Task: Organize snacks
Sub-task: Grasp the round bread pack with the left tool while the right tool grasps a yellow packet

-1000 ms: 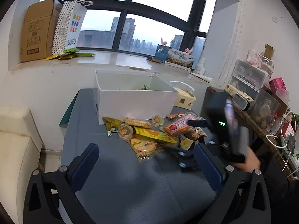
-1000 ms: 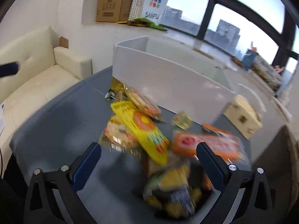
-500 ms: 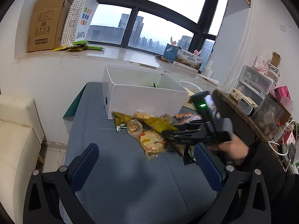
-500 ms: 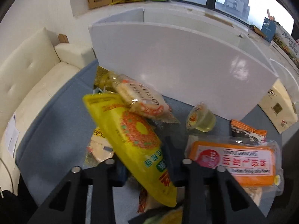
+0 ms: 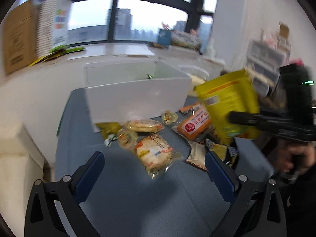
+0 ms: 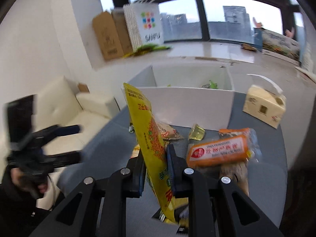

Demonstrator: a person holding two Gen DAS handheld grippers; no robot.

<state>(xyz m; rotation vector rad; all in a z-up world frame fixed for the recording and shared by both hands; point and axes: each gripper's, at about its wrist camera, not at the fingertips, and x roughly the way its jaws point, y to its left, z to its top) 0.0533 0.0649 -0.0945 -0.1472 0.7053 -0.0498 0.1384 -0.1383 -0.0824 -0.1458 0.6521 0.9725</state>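
Observation:
A tall yellow snack packet (image 6: 146,130) stands upright between the pads of my right gripper (image 6: 155,154), whose jaws are closing and press on it. In the left wrist view the same yellow packet (image 5: 227,98) hangs above the pile, right of the white box (image 5: 138,96). My left gripper (image 5: 155,162) is open with nothing between its fingers, hovering over a round cracker packet (image 5: 154,152). An orange packet (image 6: 217,150), a jelly cup (image 6: 196,132) and other snacks lie before the box (image 6: 177,102).
The grey-blue table (image 5: 138,197) holds the pile. A beige tissue box (image 6: 262,106) sits right of the white box. A cream sofa (image 6: 65,108) is to the left. A cardboard box (image 5: 17,39) and a paper bag stand on the windowsill.
My right gripper went from wide open to closed on the yellow packet and raised it off the pile. My left gripper moved nearer the snacks and stayed open.

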